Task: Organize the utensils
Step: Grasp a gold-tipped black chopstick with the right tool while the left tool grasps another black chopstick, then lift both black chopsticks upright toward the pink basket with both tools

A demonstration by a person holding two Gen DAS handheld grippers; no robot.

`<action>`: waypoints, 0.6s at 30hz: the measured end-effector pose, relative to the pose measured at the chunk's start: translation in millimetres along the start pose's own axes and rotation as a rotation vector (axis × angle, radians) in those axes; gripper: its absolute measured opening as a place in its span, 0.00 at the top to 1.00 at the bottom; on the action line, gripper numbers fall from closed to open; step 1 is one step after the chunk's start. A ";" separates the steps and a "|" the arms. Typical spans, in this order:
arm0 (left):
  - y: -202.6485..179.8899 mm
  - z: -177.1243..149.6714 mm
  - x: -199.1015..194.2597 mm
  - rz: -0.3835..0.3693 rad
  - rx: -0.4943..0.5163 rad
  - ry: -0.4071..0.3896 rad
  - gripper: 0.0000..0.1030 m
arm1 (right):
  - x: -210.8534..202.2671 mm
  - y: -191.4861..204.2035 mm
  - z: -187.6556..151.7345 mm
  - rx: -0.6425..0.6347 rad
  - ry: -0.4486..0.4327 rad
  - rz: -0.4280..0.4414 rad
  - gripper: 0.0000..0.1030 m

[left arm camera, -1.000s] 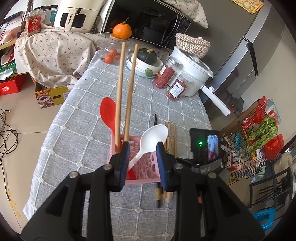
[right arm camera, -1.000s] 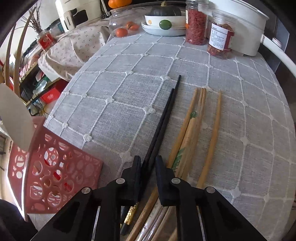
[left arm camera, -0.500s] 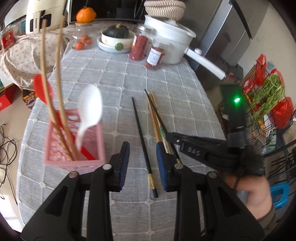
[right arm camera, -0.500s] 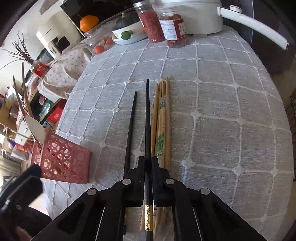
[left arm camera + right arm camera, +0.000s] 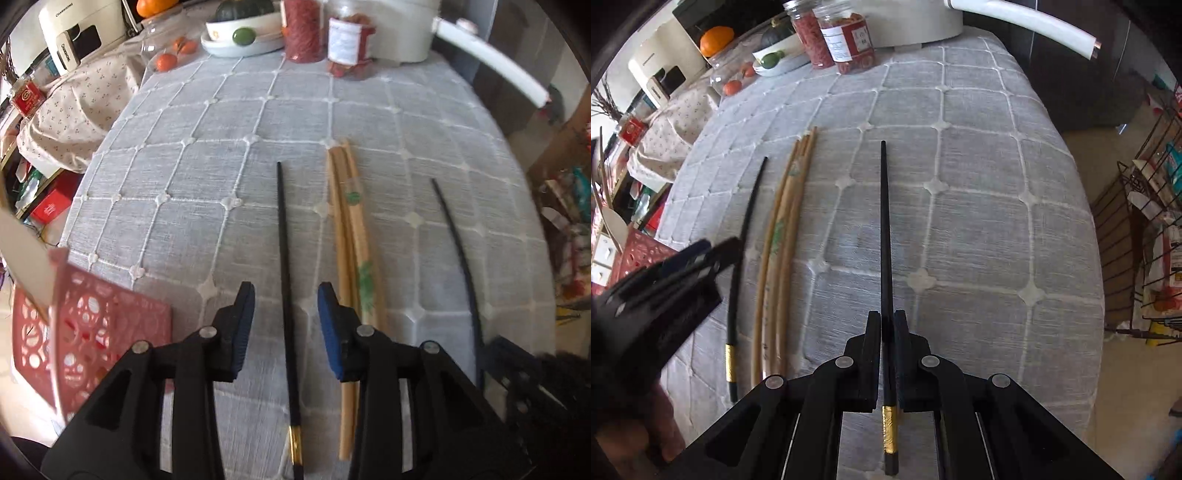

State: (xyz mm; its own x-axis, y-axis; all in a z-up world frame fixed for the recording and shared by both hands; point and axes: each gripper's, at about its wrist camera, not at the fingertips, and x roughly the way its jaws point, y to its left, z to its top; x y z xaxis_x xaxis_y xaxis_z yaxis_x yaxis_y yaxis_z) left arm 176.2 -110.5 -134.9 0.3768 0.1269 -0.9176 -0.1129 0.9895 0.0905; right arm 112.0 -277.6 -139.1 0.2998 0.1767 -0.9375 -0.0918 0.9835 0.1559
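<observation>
— Two black chopsticks: where are they?
— Your right gripper (image 5: pixel 886 325) is pinching one (image 5: pixel 884 236); the other (image 5: pixel 286 266) is lying beside the bamboo bundle (image 5: pixel 349 236), between your spread left gripper (image 5: pixel 284 314) fingers.
— Risk?
— You're closing off-centre, rolling it into the bundle.

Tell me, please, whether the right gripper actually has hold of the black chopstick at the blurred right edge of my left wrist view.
Observer: Yes. In the right wrist view the right gripper is shut on that black chopstick, which runs straight ahead between its fingers.
Operator: Thank you. Where along its length is it gripped?
Observer: Near the thick end. Its gold band shows just behind the fingers, and most of the length sticks out in front.
</observation>
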 end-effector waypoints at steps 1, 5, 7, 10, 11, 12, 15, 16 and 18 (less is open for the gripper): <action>1.5 2.3 5.2 0.015 -0.005 0.009 0.64 | -1.4 -1.8 0.1 0.004 0.000 -0.001 0.94; 6.0 2.6 17.7 0.025 -0.043 0.023 0.65 | -4.5 -7.1 3.0 0.011 0.001 0.009 0.93; 5.0 4.5 19.6 0.022 -0.035 0.016 0.72 | -2.5 -9.2 3.1 0.010 0.008 0.005 0.93; -0.5 9.1 22.2 0.000 -0.027 0.026 0.87 | 1.3 -8.1 5.8 -0.001 0.011 -0.010 0.91; -1.5 9.4 22.7 -0.014 -0.022 0.027 0.93 | 1.8 -8.0 7.2 -0.002 0.011 -0.007 0.91; -2.5 9.8 23.0 -0.015 -0.015 0.023 0.94 | 2.3 -7.7 8.7 -0.004 0.012 -0.005 0.91; -4.0 8.1 20.0 -0.044 0.000 0.016 0.94 | 8.2 -0.1 17.3 -0.040 0.002 -0.022 0.90; -0.6 7.6 19.1 -0.078 -0.006 0.018 0.94 | 8.6 3.4 18.2 -0.063 -0.005 -0.035 0.92; 3.1 4.3 12.6 -0.137 -0.012 0.007 0.94 | 7.6 10.0 17.1 -0.095 -0.017 -0.047 0.96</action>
State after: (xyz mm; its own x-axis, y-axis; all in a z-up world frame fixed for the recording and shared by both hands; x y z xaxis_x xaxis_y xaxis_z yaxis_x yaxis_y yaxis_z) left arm 184.6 -105.6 -144.4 0.3835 -0.0102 -0.9235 -0.0716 0.9966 -0.0407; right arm 129.6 -265.8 -139.4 0.3222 0.1323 -0.9374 -0.1664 0.9827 0.0815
